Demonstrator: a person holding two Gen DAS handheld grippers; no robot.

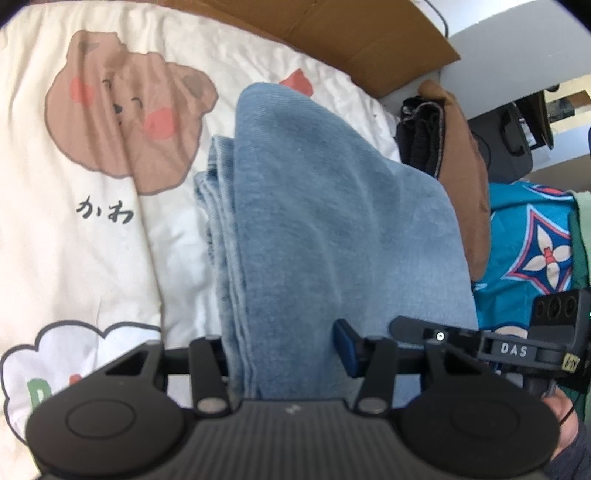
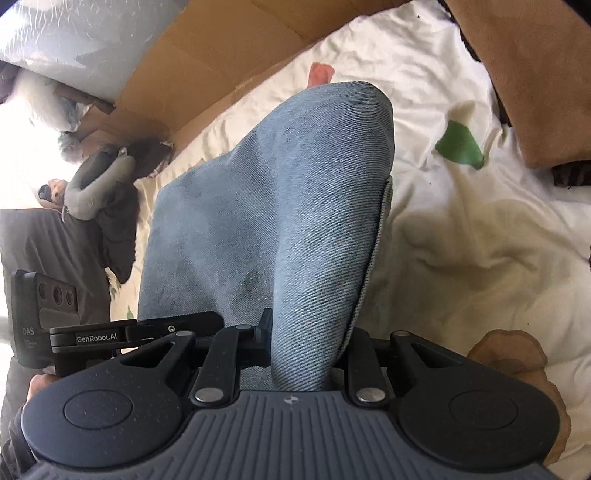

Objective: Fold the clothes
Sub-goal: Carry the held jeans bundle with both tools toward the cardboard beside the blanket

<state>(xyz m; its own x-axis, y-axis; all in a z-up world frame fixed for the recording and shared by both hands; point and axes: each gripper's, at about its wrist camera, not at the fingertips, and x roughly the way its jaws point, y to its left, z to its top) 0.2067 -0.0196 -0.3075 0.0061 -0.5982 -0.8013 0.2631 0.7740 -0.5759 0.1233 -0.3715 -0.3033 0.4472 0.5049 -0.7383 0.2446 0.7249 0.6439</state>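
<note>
Folded light-blue jeans (image 1: 325, 206) fill the middle of the left wrist view, lying in several layers over a cream bedsheet with a brown bear print (image 1: 122, 122). My left gripper (image 1: 284, 354) is shut on the near edge of the denim, and the cloth hides its fingertips. In the right wrist view the same jeans (image 2: 295, 206) rise in a hump from my right gripper (image 2: 306, 350), which is shut on a thick fold of them. The other gripper's black body (image 2: 40, 321) shows at the left edge there, and the right one's body (image 1: 535, 347) at the lower right of the left wrist view.
Brown cardboard (image 1: 332, 33) lines the bed's far edge. A stack of dark and brown folded clothes (image 1: 443, 140) and a teal patterned cloth (image 1: 532, 251) lie to the right of the jeans. A brown pillow (image 2: 535, 74) and a green print patch (image 2: 460, 144) lie on the sheet.
</note>
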